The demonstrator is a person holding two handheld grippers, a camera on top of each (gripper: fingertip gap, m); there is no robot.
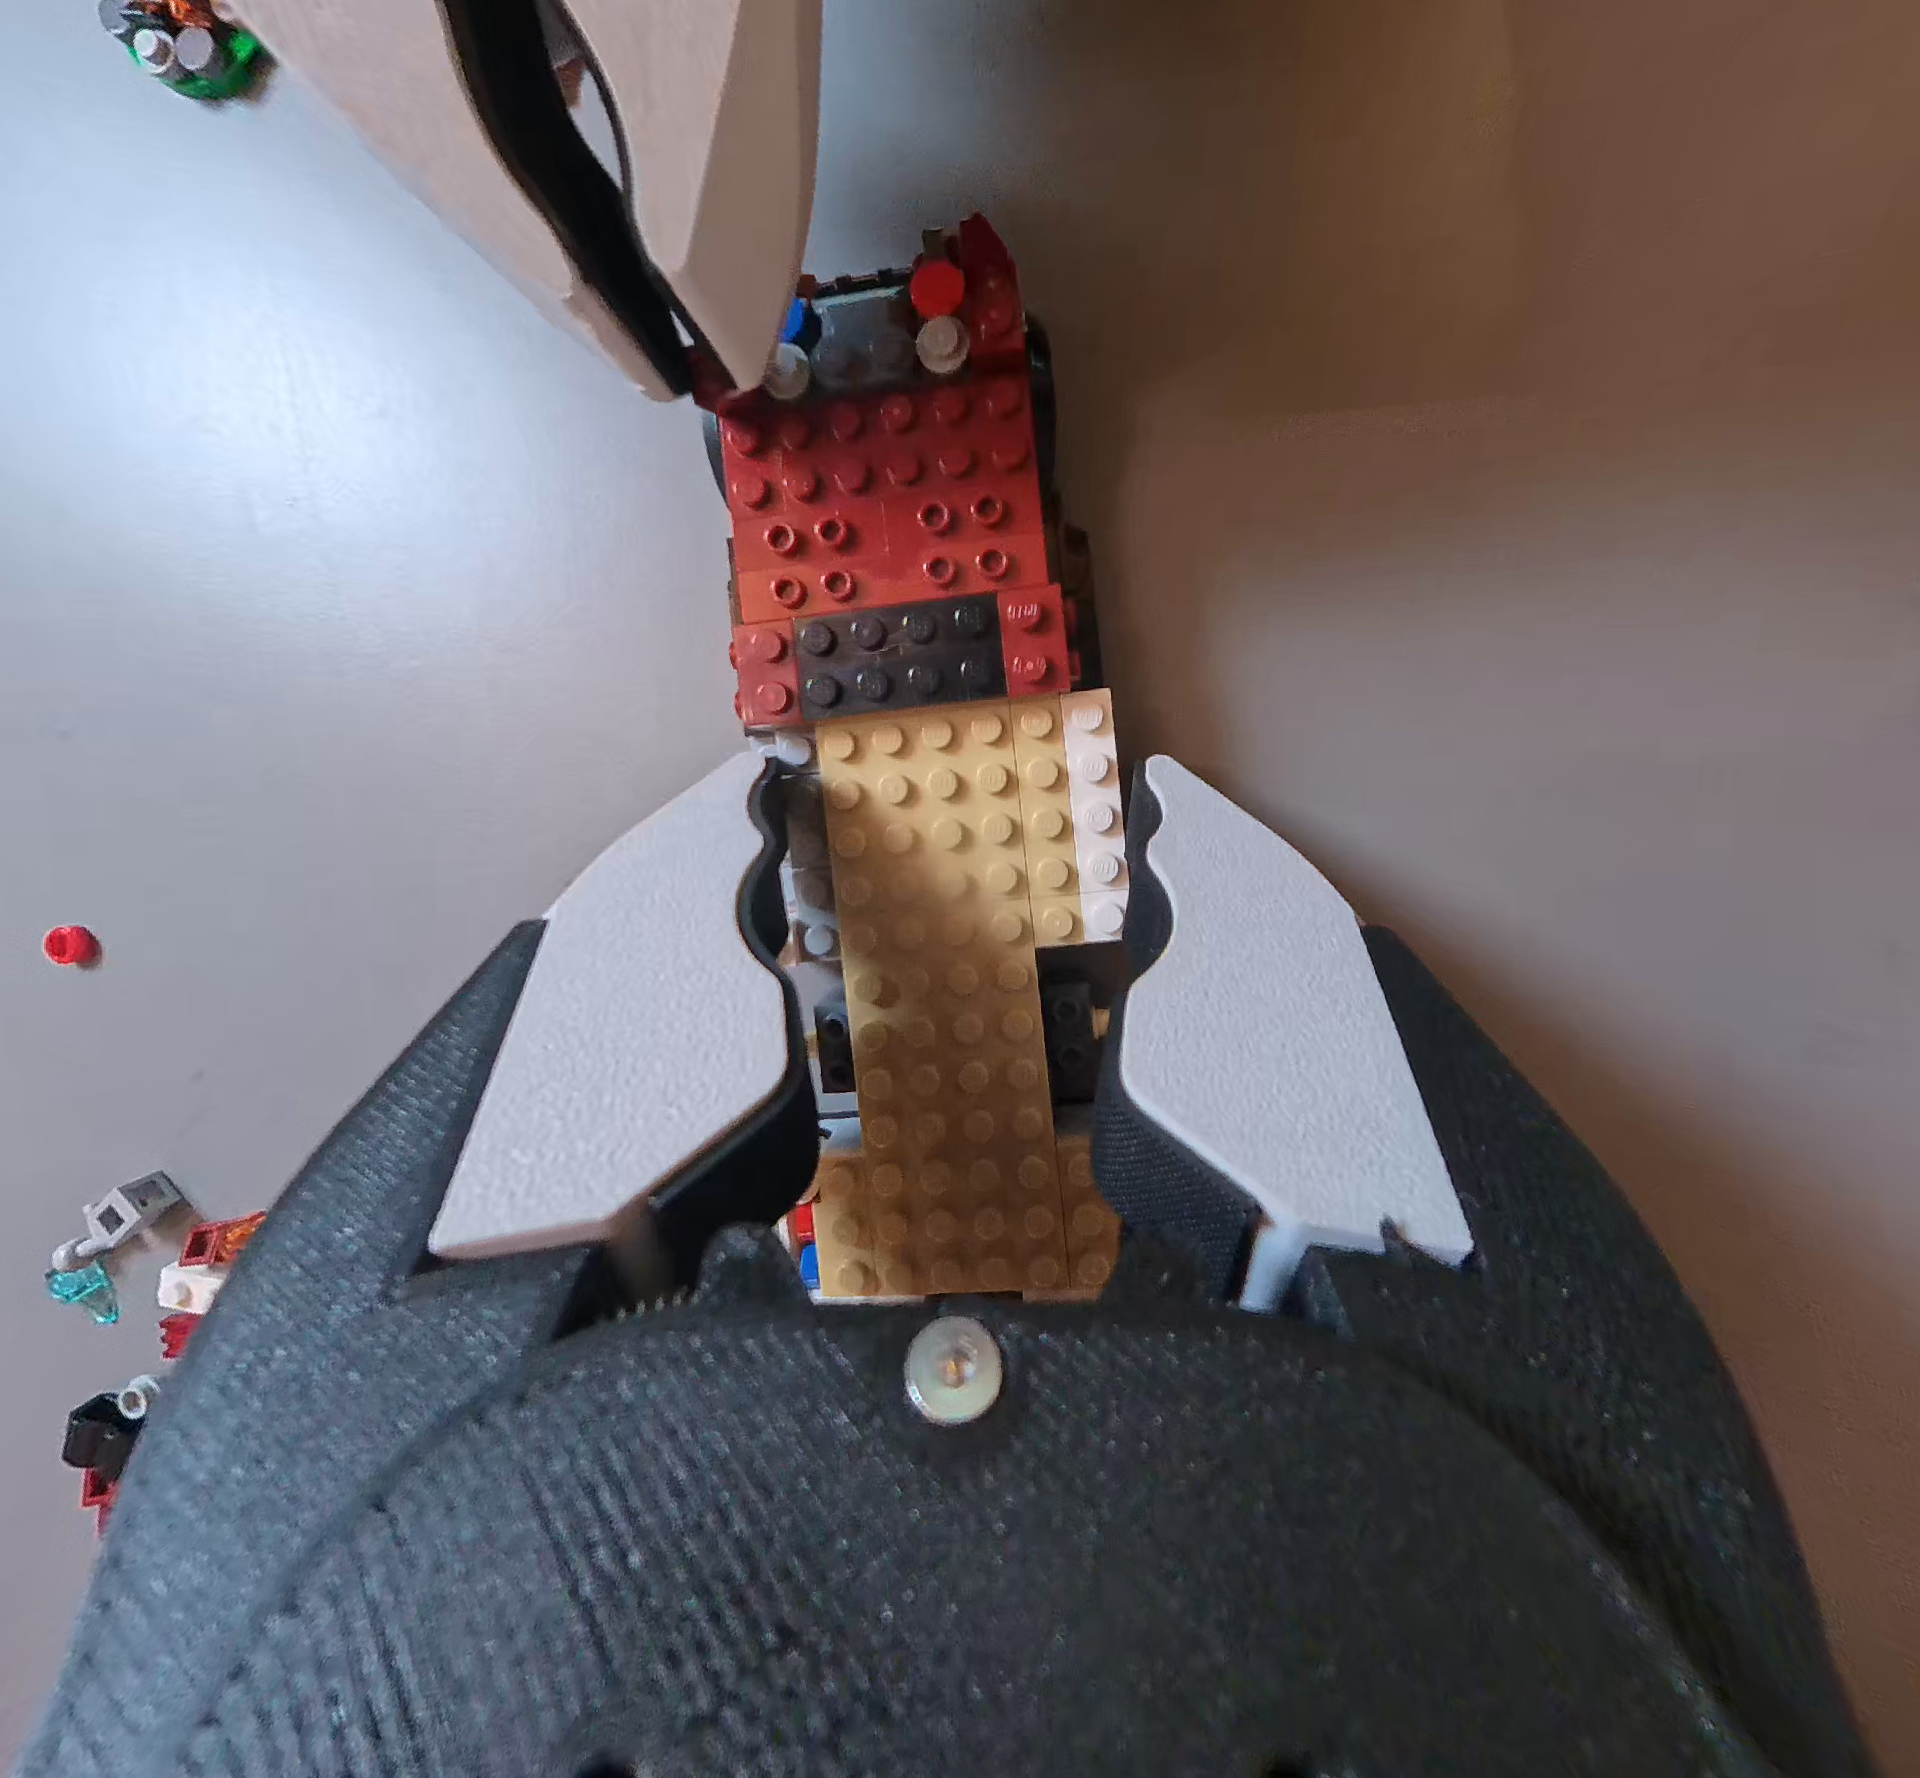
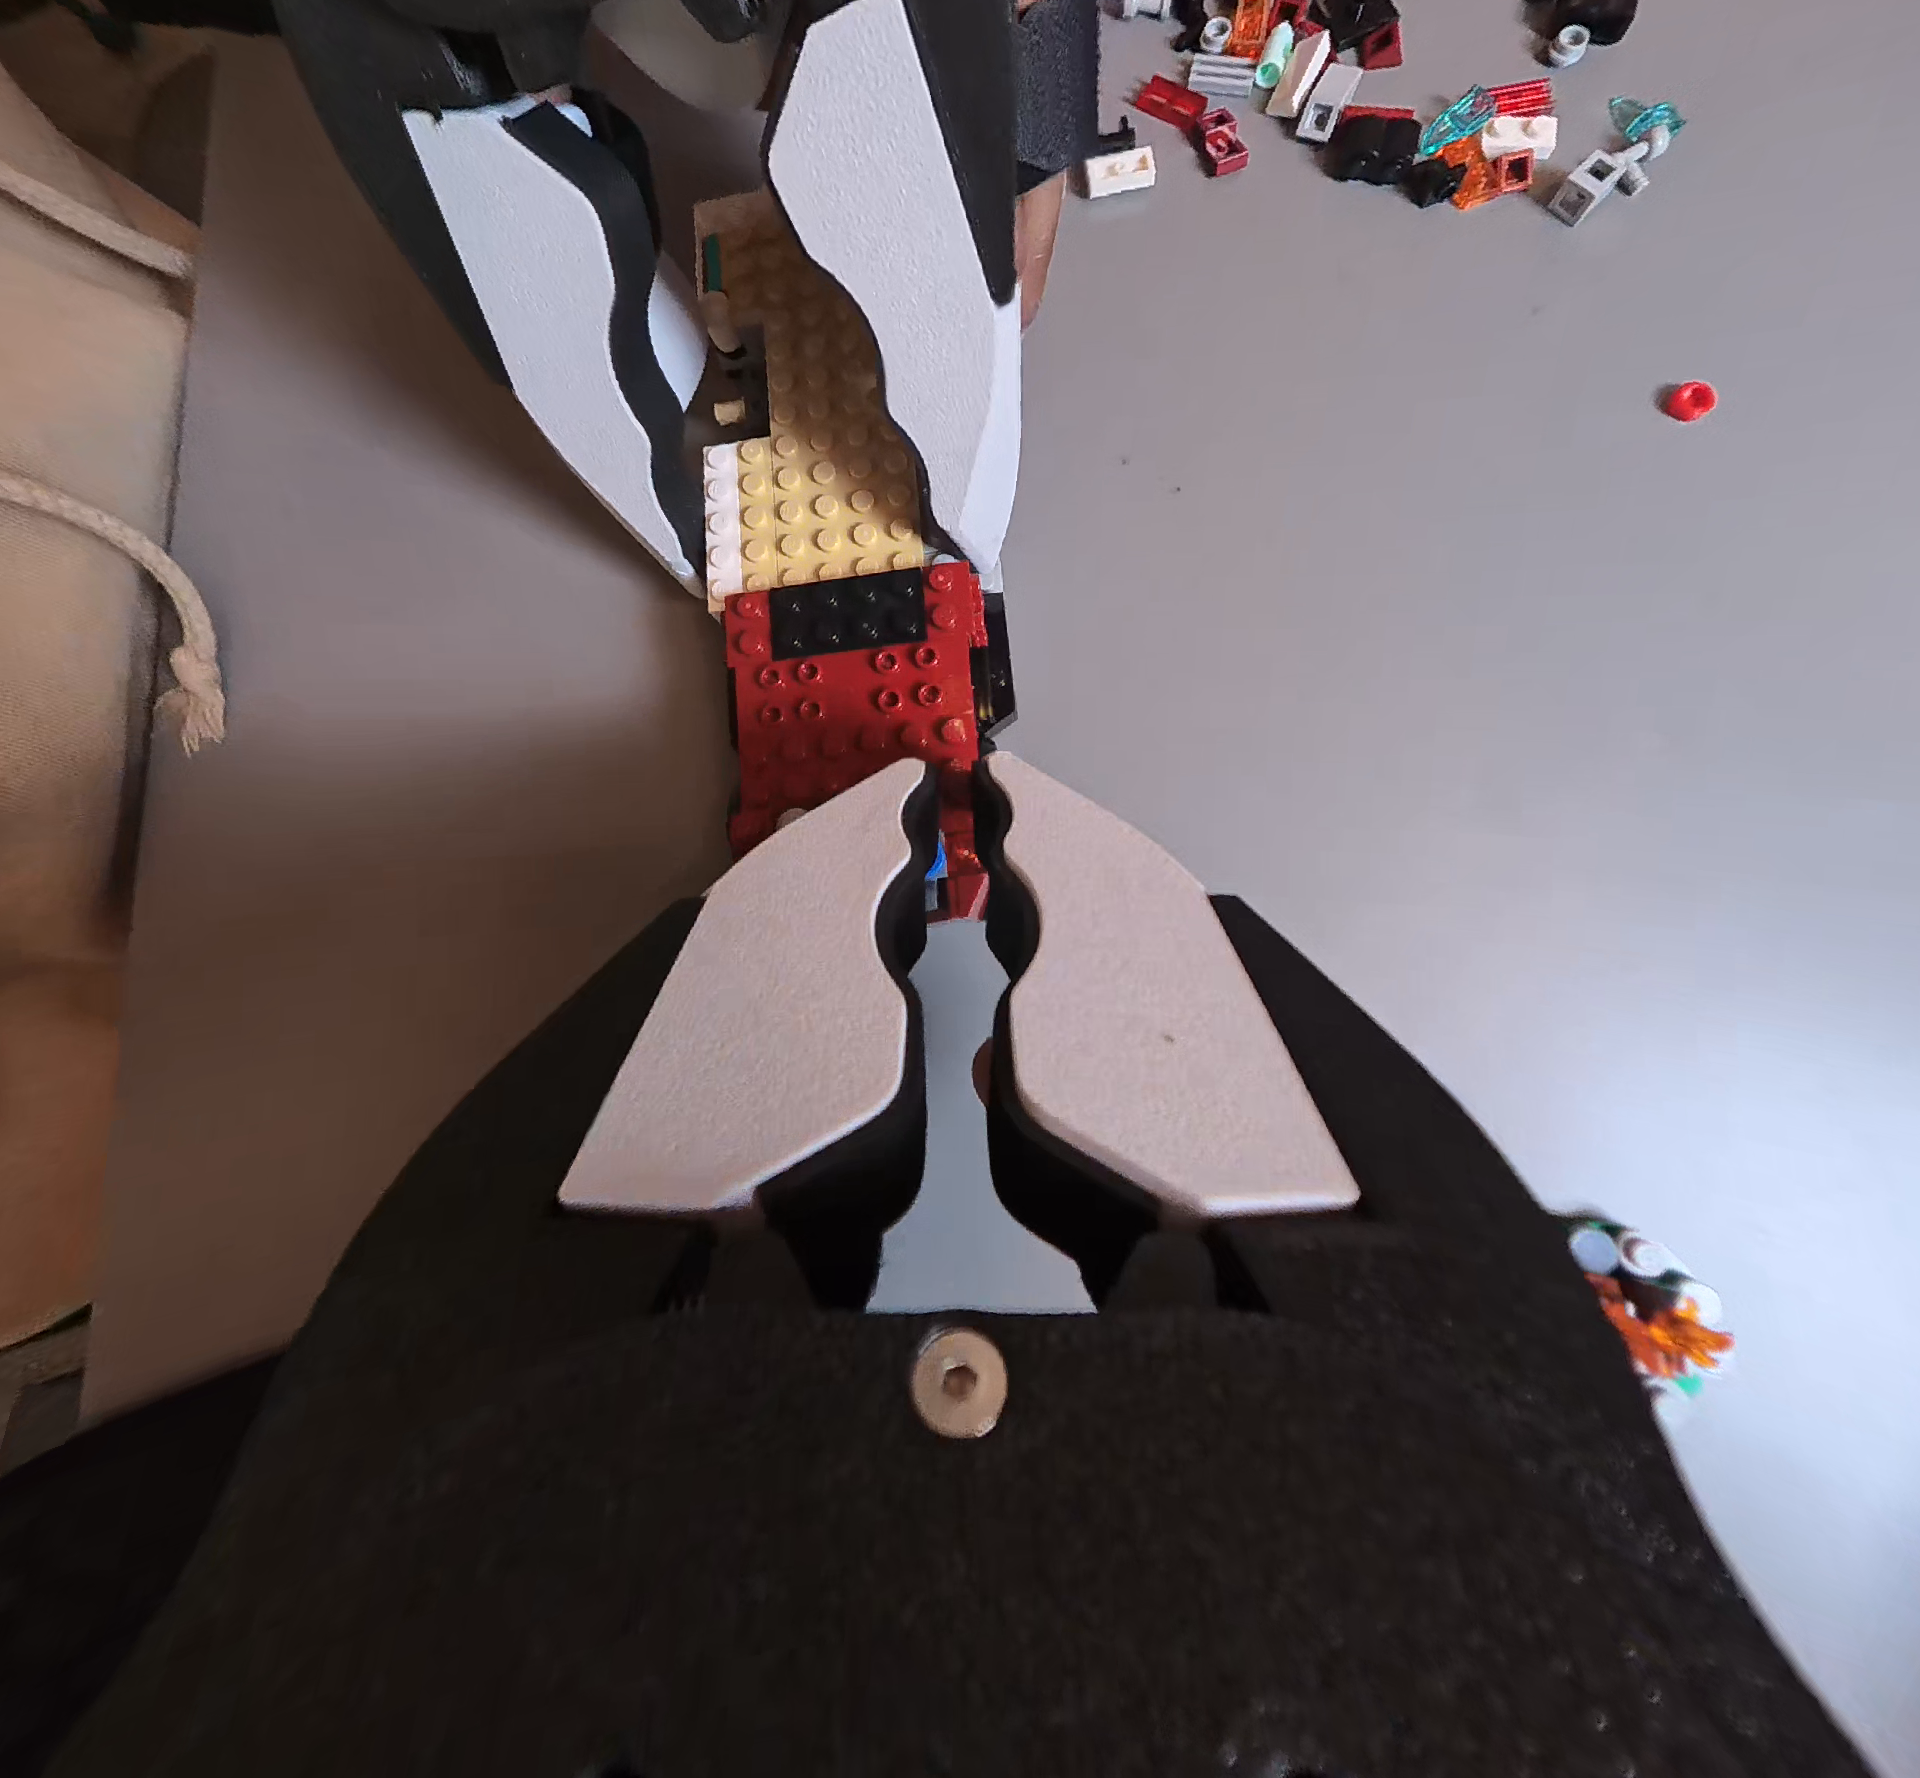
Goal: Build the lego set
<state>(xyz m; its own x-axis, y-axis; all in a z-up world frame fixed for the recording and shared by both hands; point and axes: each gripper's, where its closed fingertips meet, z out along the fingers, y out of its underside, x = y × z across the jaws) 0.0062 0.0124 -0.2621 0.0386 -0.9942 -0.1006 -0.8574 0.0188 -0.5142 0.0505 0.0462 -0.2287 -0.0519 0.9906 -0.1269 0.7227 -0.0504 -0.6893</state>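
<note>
The left gripper [image 1: 951, 845] clamps the tan end of a long brick model [image 1: 914, 689], its pads pressed on the two long sides. The model runs straight ahead of it, long axis in line with the fingers: tan plate nearest, then a black plate [image 1: 899, 658], then the dark red section [image 1: 883, 492] at the far end.

The right gripper [image 2: 954, 835] faces it from the opposite end. Its jaws are nearly closed, pinching a small dark red piece [image 2: 964, 881] at the near right corner of the red section; a blue bit shows just beside it. So the model lies lengthwise between the two grippers, each at one end, the left holding the bulk of it.

To the right gripper's far right lies a loose pile of small bricks [image 2: 1382, 76] on the grey table [image 2: 1351, 689], with a single red stud [image 2: 1688, 400] apart from it. An orange-and-green cluster [image 2: 1652, 1313] sits close at its right. No container is in view.
</note>
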